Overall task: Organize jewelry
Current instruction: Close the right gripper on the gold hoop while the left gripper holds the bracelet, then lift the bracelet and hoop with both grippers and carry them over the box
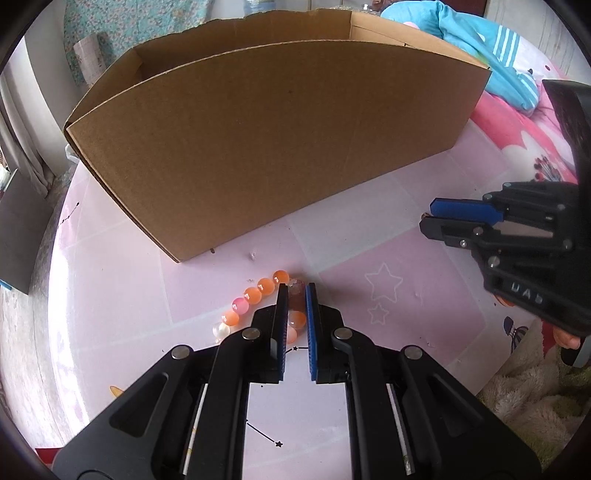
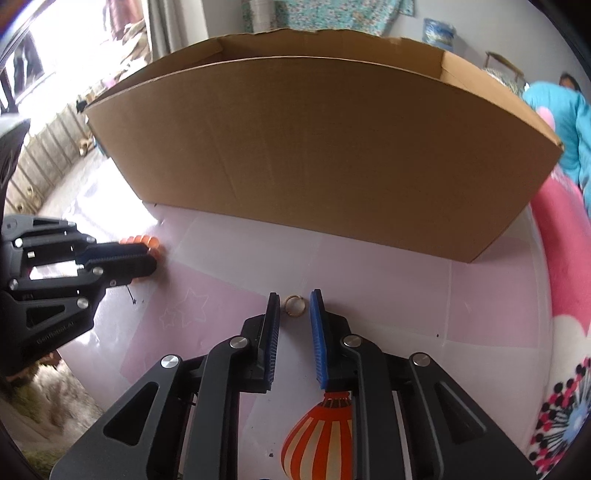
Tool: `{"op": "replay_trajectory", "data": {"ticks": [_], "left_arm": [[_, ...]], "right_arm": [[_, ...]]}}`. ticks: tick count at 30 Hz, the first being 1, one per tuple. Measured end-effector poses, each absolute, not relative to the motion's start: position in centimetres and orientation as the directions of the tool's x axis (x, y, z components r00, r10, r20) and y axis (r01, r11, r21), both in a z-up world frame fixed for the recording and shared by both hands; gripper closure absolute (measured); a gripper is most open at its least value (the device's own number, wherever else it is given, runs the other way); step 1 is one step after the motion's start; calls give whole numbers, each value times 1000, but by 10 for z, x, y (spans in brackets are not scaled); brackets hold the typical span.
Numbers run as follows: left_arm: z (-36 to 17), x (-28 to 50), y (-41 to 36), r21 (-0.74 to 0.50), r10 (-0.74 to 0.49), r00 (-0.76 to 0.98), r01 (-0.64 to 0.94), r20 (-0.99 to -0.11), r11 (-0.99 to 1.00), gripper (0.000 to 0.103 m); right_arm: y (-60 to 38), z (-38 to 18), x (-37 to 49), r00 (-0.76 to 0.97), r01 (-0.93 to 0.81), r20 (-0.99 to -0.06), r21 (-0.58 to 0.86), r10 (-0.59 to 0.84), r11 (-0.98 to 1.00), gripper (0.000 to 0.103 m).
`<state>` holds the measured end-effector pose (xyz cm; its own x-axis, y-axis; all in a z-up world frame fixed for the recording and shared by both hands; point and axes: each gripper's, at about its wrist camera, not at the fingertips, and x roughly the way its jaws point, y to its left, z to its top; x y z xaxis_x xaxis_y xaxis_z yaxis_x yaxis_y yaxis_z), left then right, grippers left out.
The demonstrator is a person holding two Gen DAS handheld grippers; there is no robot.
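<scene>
Right claw (image 2: 294, 295) brackets the ring (image 2: 293, 305) lying between its tips.

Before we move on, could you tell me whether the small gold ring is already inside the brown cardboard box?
Out. The small gold ring lies on the pink mat before the brown cardboard box.

This is looking like a lived-in home, probably a bedroom or sitting room. A pink plastic sheet (image 1: 406, 258) printed with stars is covering the work surface, with a plain cardboard box (image 1: 280, 147) sitting on it. A turquoise garment (image 1: 480, 40) is lying on pink flowered bedding (image 2: 565, 258), floral cloth (image 2: 332, 14) is hanging behind, and daylight is coming through a window (image 2: 55, 55).
</scene>
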<state>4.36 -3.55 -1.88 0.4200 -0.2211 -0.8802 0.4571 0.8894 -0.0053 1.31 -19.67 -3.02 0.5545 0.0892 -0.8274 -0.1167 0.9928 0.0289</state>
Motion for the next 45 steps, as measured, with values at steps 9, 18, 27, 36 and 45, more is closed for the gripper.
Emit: {"op": "replay_trajectory", "data": {"ticks": [9, 18, 27, 36, 45], "left_arm": [[-18, 59, -55, 7, -207, 420, 453, -883, 892, 95], [-19, 59, -56, 5, -209, 419, 454, -883, 891, 95], [-19, 59, -56, 6, -209, 419, 456, -884, 890, 95], [-18, 59, -55, 6, -209, 420, 456, -883, 890, 95], [-18, 56, -55, 11, -213, 435, 458, -875, 889, 94]], "right_arm": [[-188, -30, 17, 544, -112, -833, 45, 100, 993, 92], [-202, -27, 15, 545, -80, -831, 76, 108, 994, 92], [-207, -25, 13, 552, -63, -828, 81, 102, 995, 92], [-208, -24, 13, 555, -57, -826, 86, 103, 995, 92], [-207, -21, 12, 560, -49, -822, 96, 107, 994, 92]]}}
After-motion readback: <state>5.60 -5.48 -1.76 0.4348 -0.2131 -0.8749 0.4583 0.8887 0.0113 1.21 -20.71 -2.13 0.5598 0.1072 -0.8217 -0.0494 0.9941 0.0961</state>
